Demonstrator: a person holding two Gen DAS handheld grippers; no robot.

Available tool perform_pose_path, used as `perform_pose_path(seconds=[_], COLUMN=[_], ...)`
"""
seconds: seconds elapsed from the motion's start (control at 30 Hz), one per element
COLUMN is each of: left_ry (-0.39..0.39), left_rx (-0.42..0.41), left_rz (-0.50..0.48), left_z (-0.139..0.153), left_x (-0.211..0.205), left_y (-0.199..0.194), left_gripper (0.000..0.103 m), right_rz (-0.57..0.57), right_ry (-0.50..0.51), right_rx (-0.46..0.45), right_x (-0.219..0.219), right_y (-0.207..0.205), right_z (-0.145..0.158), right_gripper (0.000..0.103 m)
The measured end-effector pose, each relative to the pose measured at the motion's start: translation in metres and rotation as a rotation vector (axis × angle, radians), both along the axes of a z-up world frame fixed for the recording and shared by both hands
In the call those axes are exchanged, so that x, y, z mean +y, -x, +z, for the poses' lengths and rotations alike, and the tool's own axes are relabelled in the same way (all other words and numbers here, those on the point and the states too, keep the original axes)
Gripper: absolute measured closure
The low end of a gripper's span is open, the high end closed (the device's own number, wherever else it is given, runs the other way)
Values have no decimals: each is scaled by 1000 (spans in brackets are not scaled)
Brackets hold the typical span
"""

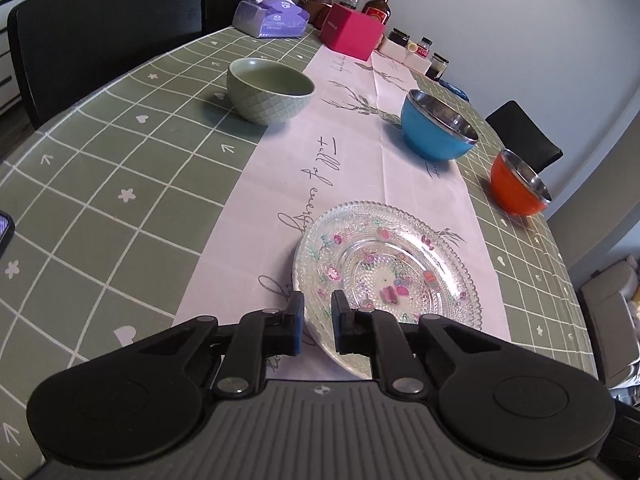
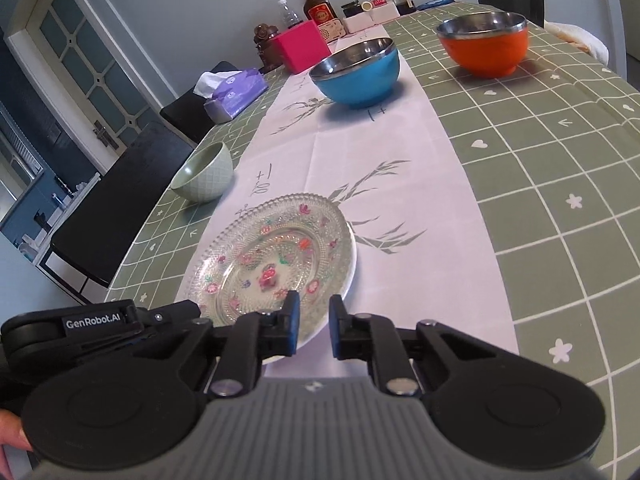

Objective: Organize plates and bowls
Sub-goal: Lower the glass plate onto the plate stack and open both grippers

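**One plate, three bowls, both grippers low at the plate**

On the tabletop point(image 1: 120, 160), I count one patterned glass plate point(image 1: 360, 210) and three bowls. The plate lies flat on the pale runner point(image 1: 352, 152), right in front of both grippers. From the plate, the green bowl point(image 1: 270, 90) is at 11 o'clock, the blue bowl point(image 1: 438, 126) at 1 and the orange bowl point(image 1: 520, 184) at 2, each well apart from the others.

The left gripper point(image 1: 319, 324) is closed to a narrow slit. The plate's near rim shows through the slit, and I cannot tell if the pads touch it. The right gripper point(image 2: 314, 326) is drawn nearly together and holds nothing; the plate is at its 11 o'clock.

At the far end, around 12 o'clock, stand a tissue pack point(image 1: 272, 18), a pink box point(image 1: 352, 32), two bottles point(image 1: 380, 0) and several small jars point(image 1: 400, 36). Dark chairs point(image 1: 100, 24) line the tabletop's edge.
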State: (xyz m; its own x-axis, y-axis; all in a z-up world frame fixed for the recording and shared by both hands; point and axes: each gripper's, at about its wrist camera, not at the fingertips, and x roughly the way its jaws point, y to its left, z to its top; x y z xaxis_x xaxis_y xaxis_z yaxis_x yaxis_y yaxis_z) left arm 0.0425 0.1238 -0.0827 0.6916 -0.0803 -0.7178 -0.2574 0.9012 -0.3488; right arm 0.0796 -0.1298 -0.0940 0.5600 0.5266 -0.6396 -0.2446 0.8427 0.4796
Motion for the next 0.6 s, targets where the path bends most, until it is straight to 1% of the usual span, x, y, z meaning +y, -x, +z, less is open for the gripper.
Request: perform_pose_path(seconds=[0.23, 0.27, 0.33, 0.4, 0.43, 0.6], left_ry=[2, 5, -24, -68, -78, -120], left_rx=[8, 5, -12, -33, -42, -78], left_rz=[-9, -4, 11, 17, 11, -64], left_z=[2, 3, 8, 15, 18, 37], left_x=[3, 5, 6, 6, 7, -3], left_y=[-1, -1, -1, -1, -2, -19], left_gripper=[88, 87, 87, 85, 83, 81], right_rz=[7, 8, 1, -9, -16, -57], right_ry=[-4, -9, -1, 13, 20, 68], right_rx=[4, 6, -8, -28, -35, -54], right_x=[-1, -2, -5, -9, -12, -32], right_y=[-1, -2, -2, -2, -4, -19], right_z=[-1, 0, 3, 6, 9, 19], right_gripper=[89, 86, 83, 75, 70, 69])
